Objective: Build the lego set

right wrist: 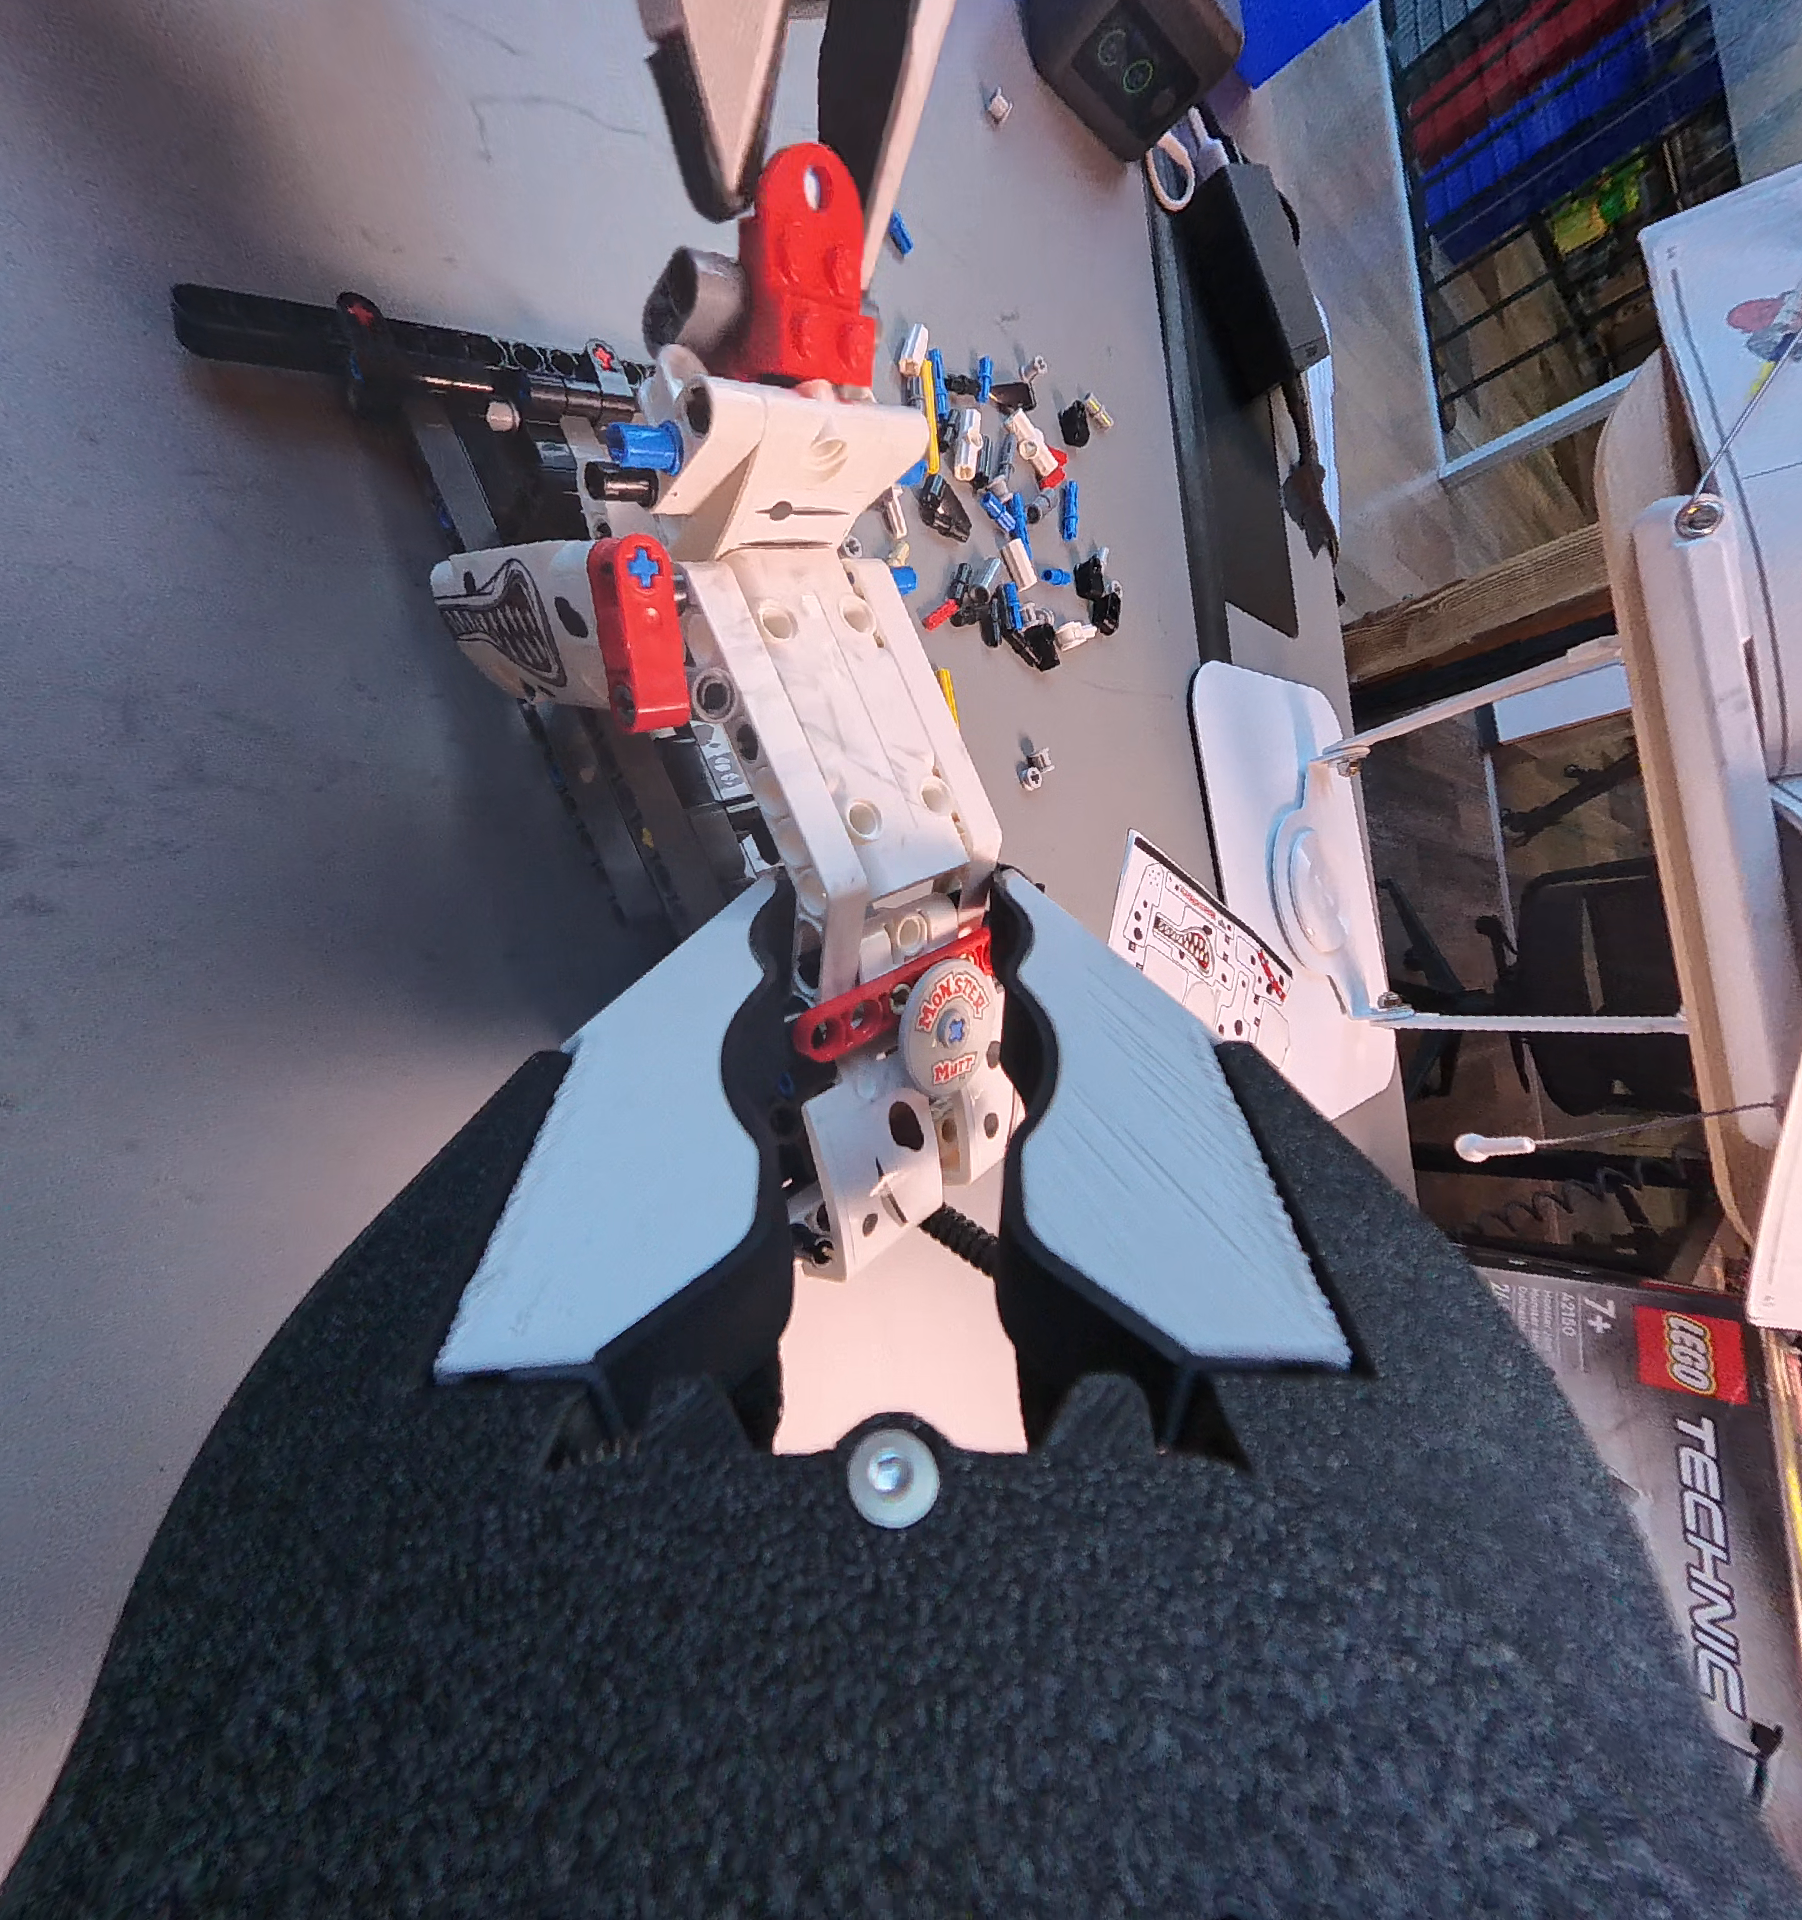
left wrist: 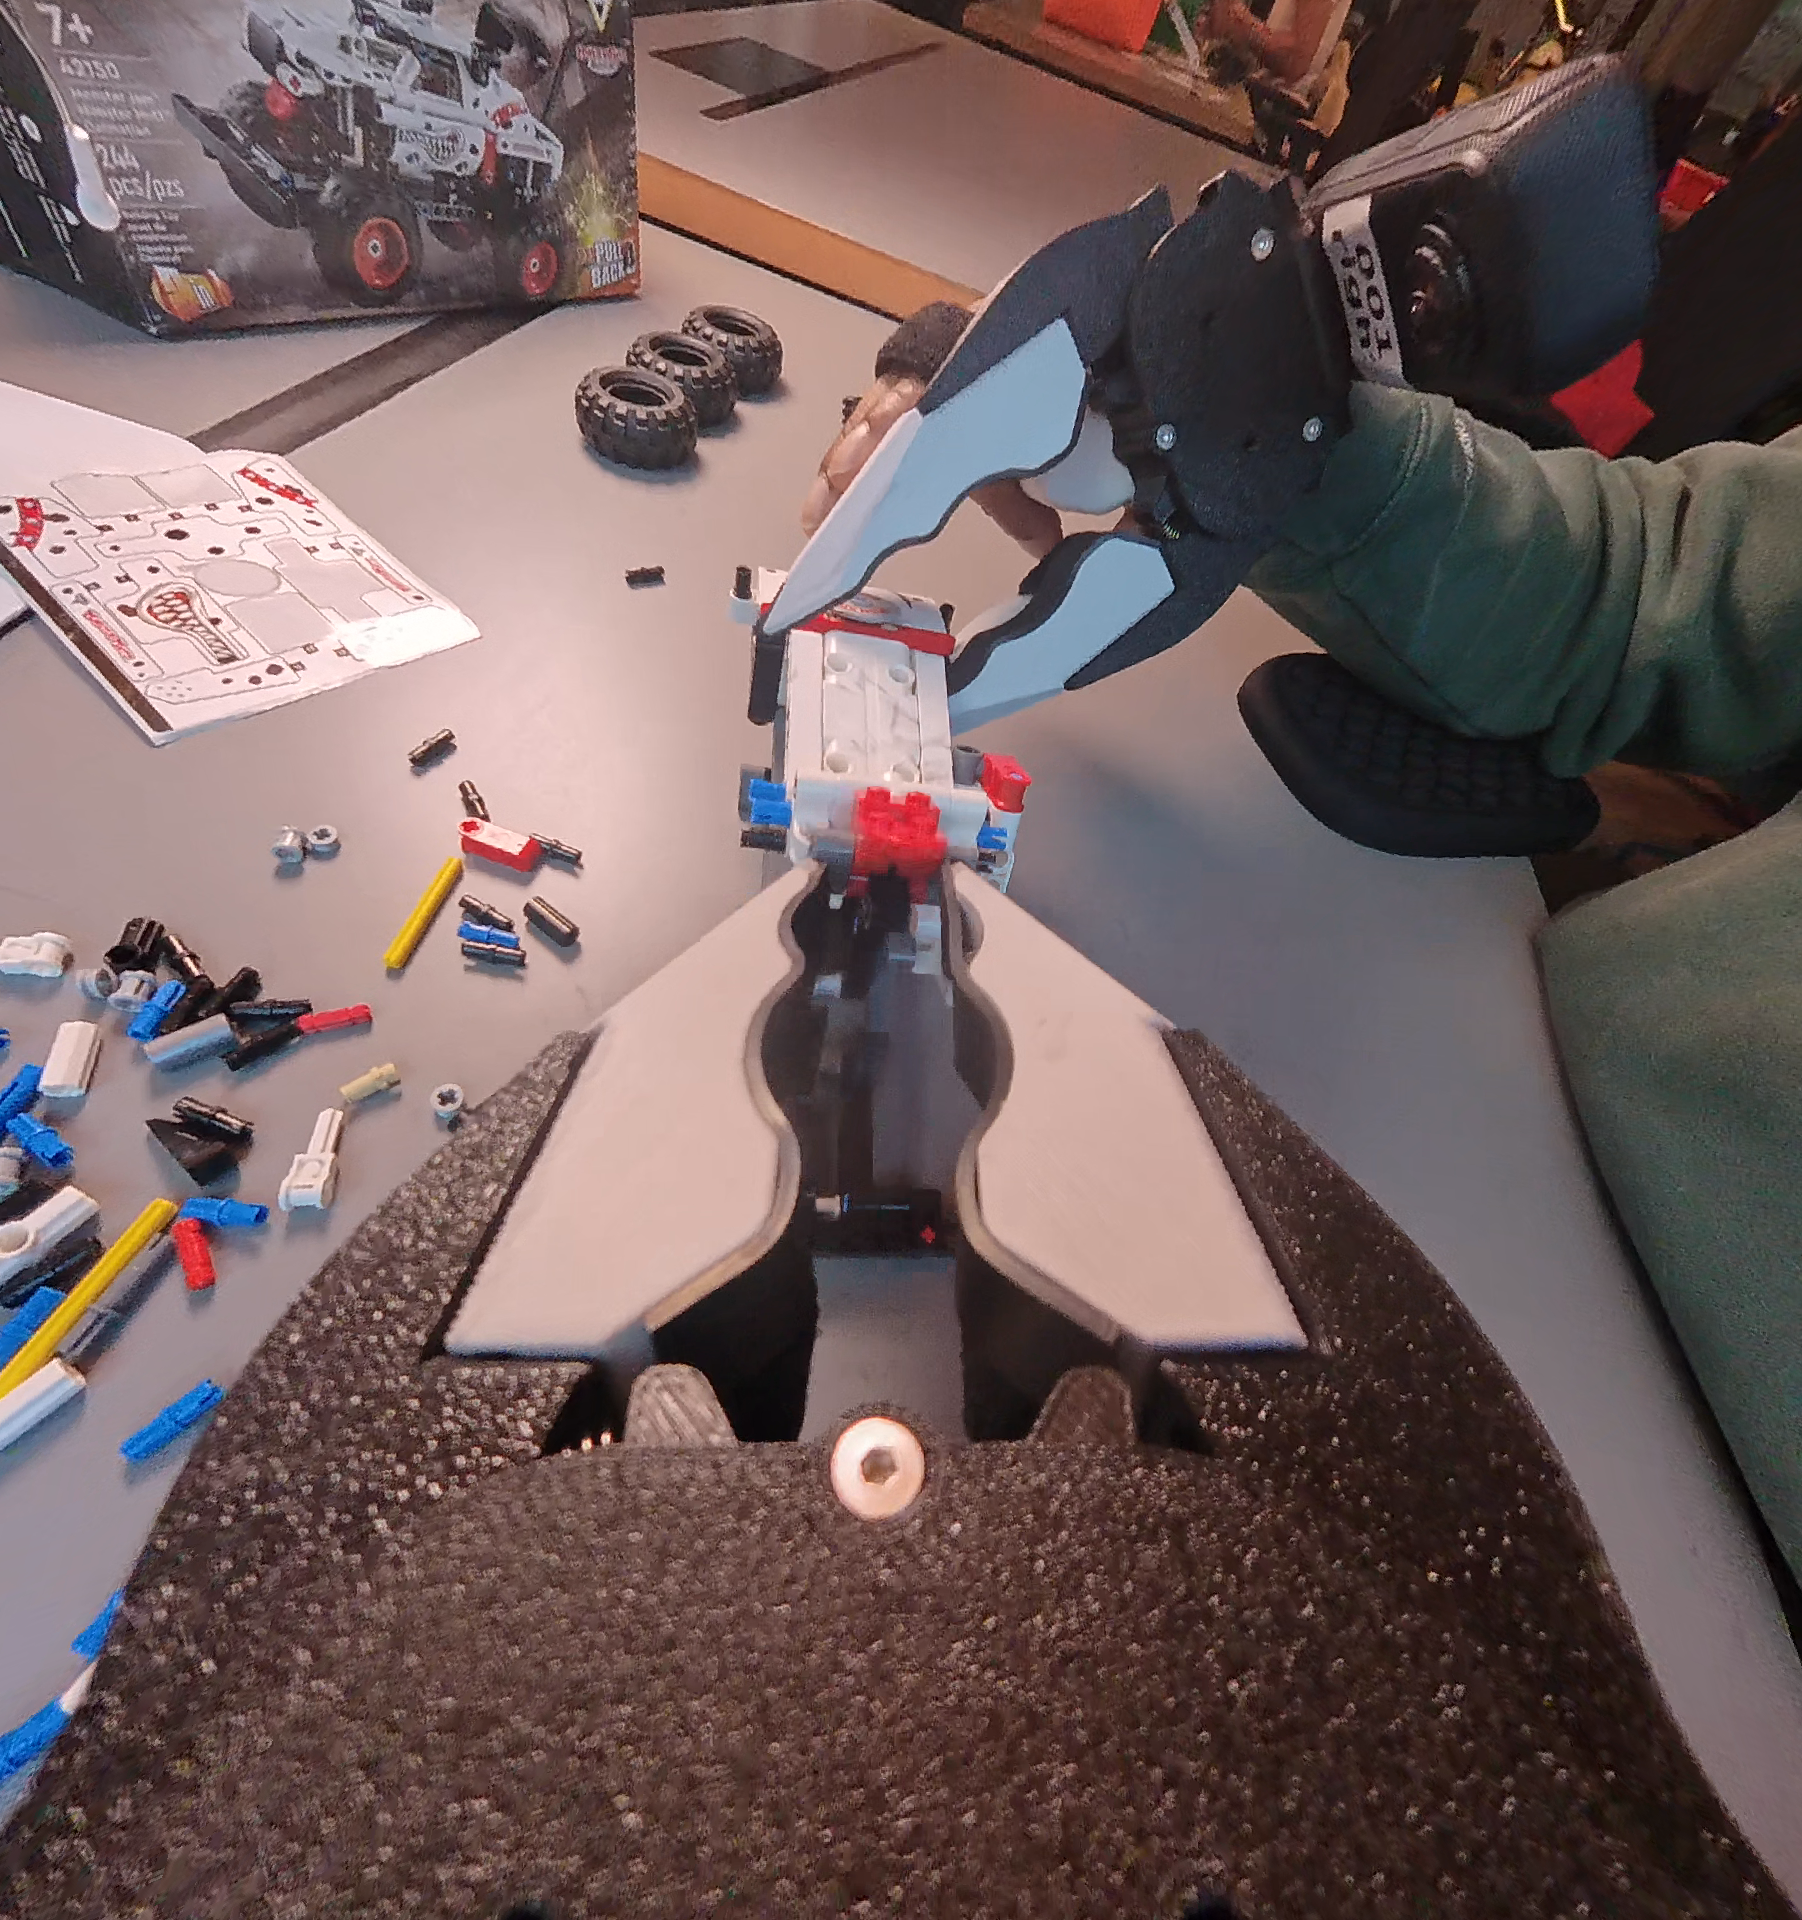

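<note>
The model (left wrist: 881, 727), a half-built truck body of white panels with red and blue pins, lay lengthwise at the centre of the left wrist view, on or just above the bench (left wrist: 1240, 1039); contact underneath could not be made out. It was held at both ends. The left tool (left wrist: 881, 883) was closed down on the near end, its tips on either side of the red block (left wrist: 897, 831). The right tool (left wrist: 855, 665), coming in from the upper right of that frame, was narrowed onto the far end by the red beam and round badge, one tip pressing the top edge and the other along the side. In the right wrist view the right tool (right wrist: 892, 894) showed the same grip, the white panels wedged between its fingers.

The model looked light and stiff overall but fragile at its joints: friction pins hold the panels, so twisting or a hard squeeze on a hinged flap would likely pop something loose. Smooth plastic is slippery against hard fingertips. The safer holds were probably the solid beams and the red block, not the thin printed panel (right wrist: 518, 623) at the left of the right wrist view.

Loose parts (left wrist: 149, 1091) lay scattered at the lower left of the left view, three tyres (left wrist: 679, 384) and the box (left wrist: 284, 156) toward the upper left, well apart from both tools.
</note>
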Available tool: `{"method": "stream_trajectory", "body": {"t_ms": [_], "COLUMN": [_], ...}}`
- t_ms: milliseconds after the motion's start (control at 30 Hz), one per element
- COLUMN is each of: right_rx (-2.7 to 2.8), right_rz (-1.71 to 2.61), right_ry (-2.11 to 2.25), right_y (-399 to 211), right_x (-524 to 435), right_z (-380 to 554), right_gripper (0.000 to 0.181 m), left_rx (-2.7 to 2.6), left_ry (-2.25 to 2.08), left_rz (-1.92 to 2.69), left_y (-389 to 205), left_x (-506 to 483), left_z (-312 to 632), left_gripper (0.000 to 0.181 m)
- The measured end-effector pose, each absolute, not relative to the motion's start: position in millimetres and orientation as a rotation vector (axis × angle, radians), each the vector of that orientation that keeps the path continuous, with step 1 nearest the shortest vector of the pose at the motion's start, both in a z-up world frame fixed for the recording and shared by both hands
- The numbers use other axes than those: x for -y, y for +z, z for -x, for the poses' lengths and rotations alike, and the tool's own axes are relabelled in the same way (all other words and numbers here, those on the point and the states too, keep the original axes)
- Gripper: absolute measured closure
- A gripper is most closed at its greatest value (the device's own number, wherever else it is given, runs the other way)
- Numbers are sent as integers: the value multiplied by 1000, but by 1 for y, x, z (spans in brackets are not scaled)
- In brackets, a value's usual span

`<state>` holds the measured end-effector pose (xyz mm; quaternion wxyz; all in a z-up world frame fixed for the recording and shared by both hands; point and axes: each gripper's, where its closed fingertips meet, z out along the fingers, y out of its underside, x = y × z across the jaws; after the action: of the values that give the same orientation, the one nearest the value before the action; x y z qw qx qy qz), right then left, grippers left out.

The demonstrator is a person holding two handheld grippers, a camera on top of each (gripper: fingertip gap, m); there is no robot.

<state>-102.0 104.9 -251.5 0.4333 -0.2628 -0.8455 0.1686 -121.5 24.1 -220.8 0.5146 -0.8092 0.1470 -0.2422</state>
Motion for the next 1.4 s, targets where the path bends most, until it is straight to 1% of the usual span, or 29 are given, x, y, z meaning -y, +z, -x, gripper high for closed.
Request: {"method": "stream_trajectory", "body": {"t_ms": [100,233,900,1400], "right_rx": [2097,2090,2082,2078], "right_rz": [660,669,694,728], "right_ry": [399,402,387,387], "right_y": [-251,-251,-252,-252], "right_x": [-108,-110,-113,-113], "right_z": [103,103,104,102], "right_gripper": [145,147,147,147], "left_rx": [-355,-369,-326,-173], "left_ry": [-553,-543,-532,-438], "left_rz": [1930,1933,1916,1779], "left_y": [-216,-217,-218,-203], "left_x": [-28,-29,-32,-26], "left_z": [120,117,123,165], "left_gripper": [165,165,160,158]}}
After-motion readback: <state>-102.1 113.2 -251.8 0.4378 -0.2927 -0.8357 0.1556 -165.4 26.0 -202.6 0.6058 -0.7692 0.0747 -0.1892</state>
